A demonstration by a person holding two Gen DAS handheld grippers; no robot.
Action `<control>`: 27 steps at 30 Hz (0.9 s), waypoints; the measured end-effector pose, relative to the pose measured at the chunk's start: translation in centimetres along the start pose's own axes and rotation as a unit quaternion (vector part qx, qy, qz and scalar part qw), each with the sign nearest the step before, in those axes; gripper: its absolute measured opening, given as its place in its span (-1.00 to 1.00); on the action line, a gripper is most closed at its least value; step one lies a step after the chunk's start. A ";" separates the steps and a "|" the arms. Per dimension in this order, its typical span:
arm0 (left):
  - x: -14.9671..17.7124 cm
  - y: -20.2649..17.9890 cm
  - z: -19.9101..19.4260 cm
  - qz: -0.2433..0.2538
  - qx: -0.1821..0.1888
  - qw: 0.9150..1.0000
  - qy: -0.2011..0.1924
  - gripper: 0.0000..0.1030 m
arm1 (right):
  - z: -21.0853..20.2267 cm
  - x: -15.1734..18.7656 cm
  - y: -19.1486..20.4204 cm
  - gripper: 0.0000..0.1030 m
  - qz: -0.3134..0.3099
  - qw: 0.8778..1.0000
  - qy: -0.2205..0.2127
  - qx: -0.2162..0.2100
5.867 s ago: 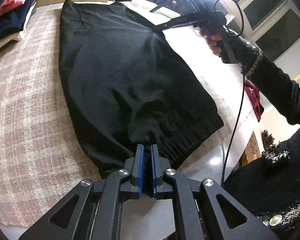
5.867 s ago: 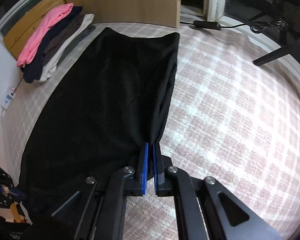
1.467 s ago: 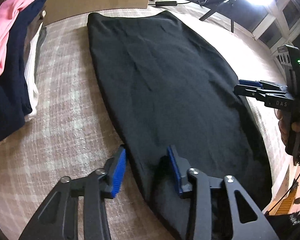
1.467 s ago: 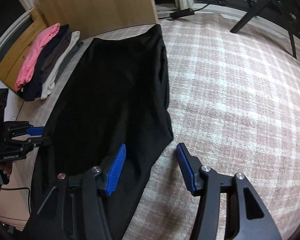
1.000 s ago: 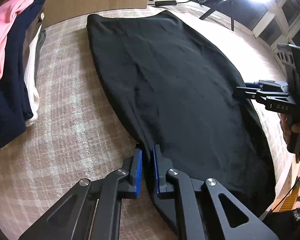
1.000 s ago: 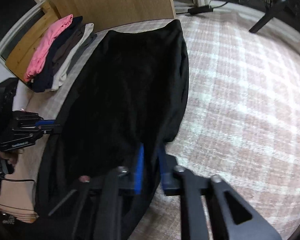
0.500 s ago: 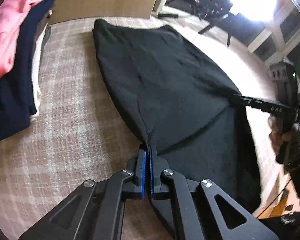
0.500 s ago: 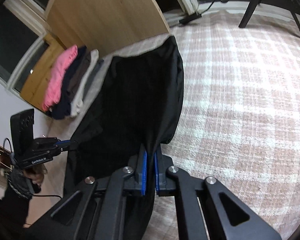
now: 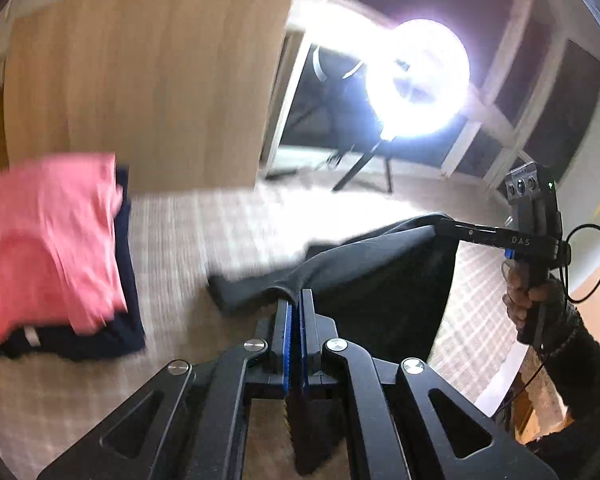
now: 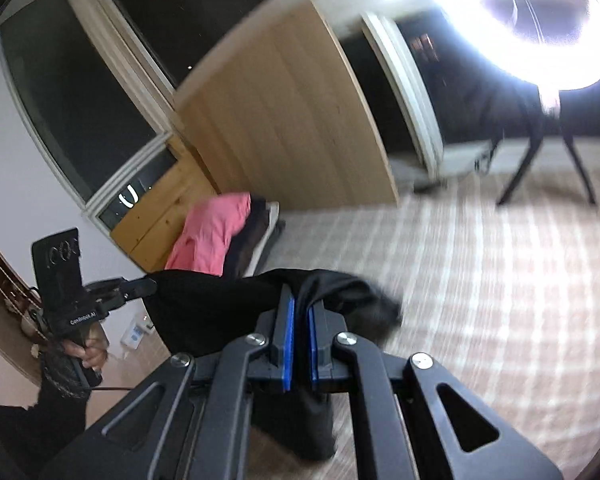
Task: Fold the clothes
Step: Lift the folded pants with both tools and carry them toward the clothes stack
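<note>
Black knit garment (image 9: 384, 280) sags between both clamped grippers.

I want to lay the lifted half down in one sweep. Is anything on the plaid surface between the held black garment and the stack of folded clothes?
Nothing visible. Both the left gripper and the right gripper are shut on the black garment. The plaid surface shows bare between it and the stack of folded clothes, though motion blur softens that stretch.

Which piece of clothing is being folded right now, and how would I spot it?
Start at the pale checked cloth covering the surface. Above it, the black garment hangs lifted, pinched between the left gripper and right gripper. Unlike the stacked clothes topped by a folded pink top, it is held off the surface.
</note>
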State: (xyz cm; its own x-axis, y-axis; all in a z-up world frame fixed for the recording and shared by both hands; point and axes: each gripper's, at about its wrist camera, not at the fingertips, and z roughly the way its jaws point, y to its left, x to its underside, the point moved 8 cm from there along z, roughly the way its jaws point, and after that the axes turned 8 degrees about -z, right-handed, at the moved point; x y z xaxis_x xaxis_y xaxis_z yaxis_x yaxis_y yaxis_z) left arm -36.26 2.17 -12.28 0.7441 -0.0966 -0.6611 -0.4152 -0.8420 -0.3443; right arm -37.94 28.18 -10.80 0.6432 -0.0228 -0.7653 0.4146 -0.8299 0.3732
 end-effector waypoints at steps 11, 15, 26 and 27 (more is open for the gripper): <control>-6.6 -3.0 -1.8 0.081 -0.039 0.993 -0.082 -0.96 | -4.4 -5.7 2.6 -0.88 -0.058 0.997 -0.046 0.025; -5.7 -4.1 -3.6 0.091 -0.029 0.991 -0.092 -0.96 | -6.1 -4.8 5.0 -0.88 -0.076 0.996 -0.043 0.016; 0.0 -0.9 -10.6 0.041 -0.048 0.995 -0.082 -0.95 | -2.7 -2.1 13.3 -0.89 -0.103 0.993 -0.019 -0.045; 0.3 0.2 -11.2 0.033 -0.058 0.994 -0.085 -0.95 | -2.0 -2.1 14.2 -0.88 -0.104 0.993 -0.018 -0.056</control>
State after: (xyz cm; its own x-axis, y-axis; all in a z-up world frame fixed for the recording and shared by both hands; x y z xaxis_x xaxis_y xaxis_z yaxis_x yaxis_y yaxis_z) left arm -30.28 -3.93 -5.07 0.6148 -0.0705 -0.7855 -0.3885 -0.8939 -0.2239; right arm -32.11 17.55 -2.85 0.5140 0.1201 -0.8493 0.6061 -0.7515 0.2605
